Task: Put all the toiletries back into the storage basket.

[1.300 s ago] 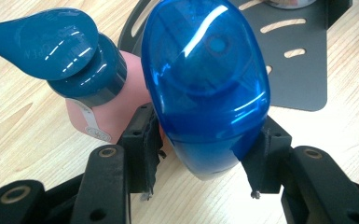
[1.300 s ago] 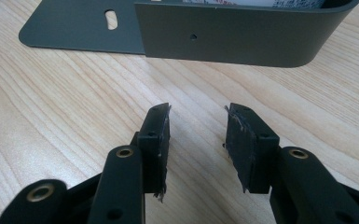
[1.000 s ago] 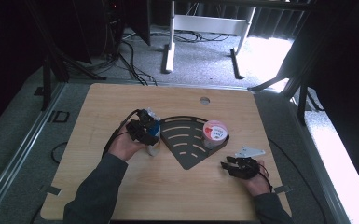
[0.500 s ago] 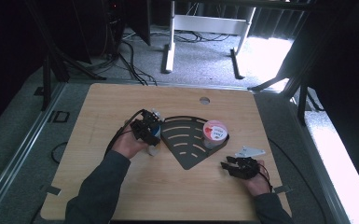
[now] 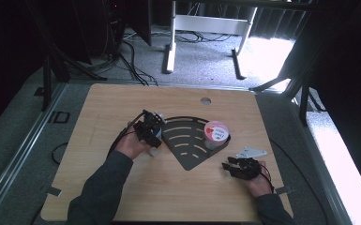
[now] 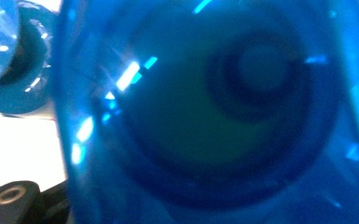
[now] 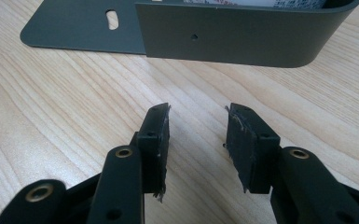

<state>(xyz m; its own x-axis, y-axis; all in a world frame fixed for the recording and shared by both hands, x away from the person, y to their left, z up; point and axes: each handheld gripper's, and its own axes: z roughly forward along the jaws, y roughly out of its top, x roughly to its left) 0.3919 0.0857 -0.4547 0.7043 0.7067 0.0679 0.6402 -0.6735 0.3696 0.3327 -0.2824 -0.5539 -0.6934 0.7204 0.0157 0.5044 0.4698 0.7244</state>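
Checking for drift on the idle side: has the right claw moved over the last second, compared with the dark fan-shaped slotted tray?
No. The right claw rests at the same spot off the dark fan-shaped slotted tray's right side, jaws apart and empty.

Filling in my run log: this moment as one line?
left gripper: on blue bottle | right gripper: open, empty, resting | tray: holds cup

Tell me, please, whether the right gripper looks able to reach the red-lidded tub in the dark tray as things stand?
Probably yes: the right gripper is open and empty, bare table lies ahead, but the tray wall fronts the tub, so come from above.
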